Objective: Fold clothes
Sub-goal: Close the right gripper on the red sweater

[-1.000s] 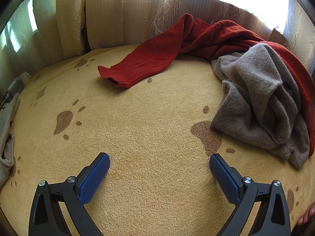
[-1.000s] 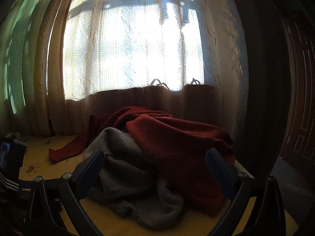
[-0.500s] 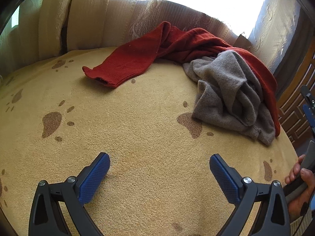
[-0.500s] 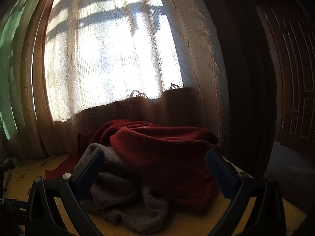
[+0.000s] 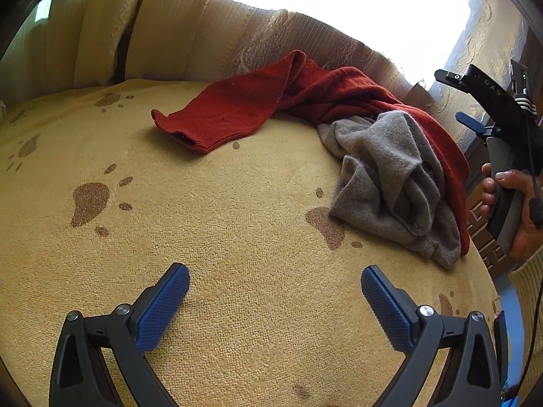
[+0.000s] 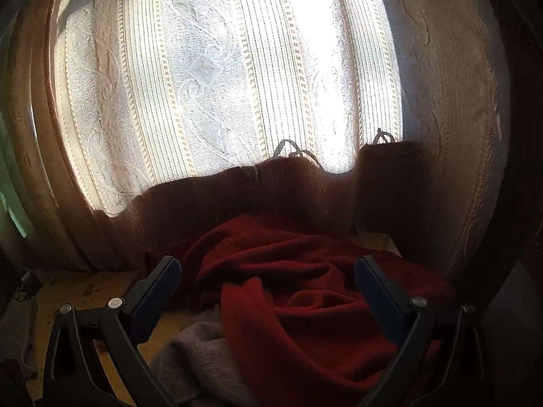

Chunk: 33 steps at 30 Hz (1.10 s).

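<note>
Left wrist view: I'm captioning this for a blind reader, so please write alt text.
The open left gripper hovers over a yellow paw-print blanket, holding nothing. Beyond it lie a crumpled grey sweater and a red sweater, one sleeve stretched out left. At right, a hand holds the right gripper.

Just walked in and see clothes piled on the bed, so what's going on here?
A person holds a two-finger gripper in each hand, about to fold clothes. Nothing is gripped yet. The left gripper hangs open above the bare yellow paw-print blanket. The right gripper is open too, pointed at a crumpled red sweater by the curtain. A grey sweater lies bunched against the red one, whose sleeve stretches out across the blanket. Both are unfolded.
</note>
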{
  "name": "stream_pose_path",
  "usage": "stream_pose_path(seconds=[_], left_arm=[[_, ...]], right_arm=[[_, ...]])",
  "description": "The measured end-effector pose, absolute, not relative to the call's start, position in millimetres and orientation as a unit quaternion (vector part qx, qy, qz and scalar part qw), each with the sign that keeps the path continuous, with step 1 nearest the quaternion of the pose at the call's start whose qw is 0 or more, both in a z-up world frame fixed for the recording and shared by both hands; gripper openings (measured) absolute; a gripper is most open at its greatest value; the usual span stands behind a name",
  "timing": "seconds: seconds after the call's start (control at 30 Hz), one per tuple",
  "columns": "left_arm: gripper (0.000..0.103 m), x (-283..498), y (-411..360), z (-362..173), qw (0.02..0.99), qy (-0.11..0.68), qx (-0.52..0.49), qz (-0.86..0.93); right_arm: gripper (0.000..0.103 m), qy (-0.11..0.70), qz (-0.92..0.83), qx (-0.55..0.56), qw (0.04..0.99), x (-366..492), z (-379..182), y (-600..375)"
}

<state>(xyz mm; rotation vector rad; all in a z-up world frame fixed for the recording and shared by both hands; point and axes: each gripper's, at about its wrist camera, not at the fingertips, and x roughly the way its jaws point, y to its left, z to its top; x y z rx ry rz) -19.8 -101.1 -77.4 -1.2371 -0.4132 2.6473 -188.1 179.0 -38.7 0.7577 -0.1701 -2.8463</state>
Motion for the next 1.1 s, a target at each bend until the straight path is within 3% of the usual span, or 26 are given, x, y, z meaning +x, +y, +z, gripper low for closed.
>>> stream_pose_path(seconds=[0.17, 0.47, 0.7, 1.1], left_arm=[[0.103, -20.3, -98.9, -77.2, 0.091, -0.132, -0.42, 0.893], [0.103, -20.5, -96.1, -77.8, 0.084, -0.119, -0.424, 0.894], [0.103, -26.4, -65.2, -83.7, 0.035, -0.009, -0.456, 0.889], [0.103, -23.2, -71.4, -86.3, 0.03, 0.002, -0.458, 0.889]], right_arm=[[0.103, 0.013, -0.943, 0.318, 0.095, -206.6, -79.9, 147.8], [0.102, 0.007, -0.937, 0.349, 0.024, -221.3, -105.7, 163.5], [0.084, 0.011, -0.943, 0.333, 0.018, -213.9, -103.5, 168.5], [0.09, 0.01, -0.943, 0.333, 0.016, -215.9, -107.7, 163.1]])
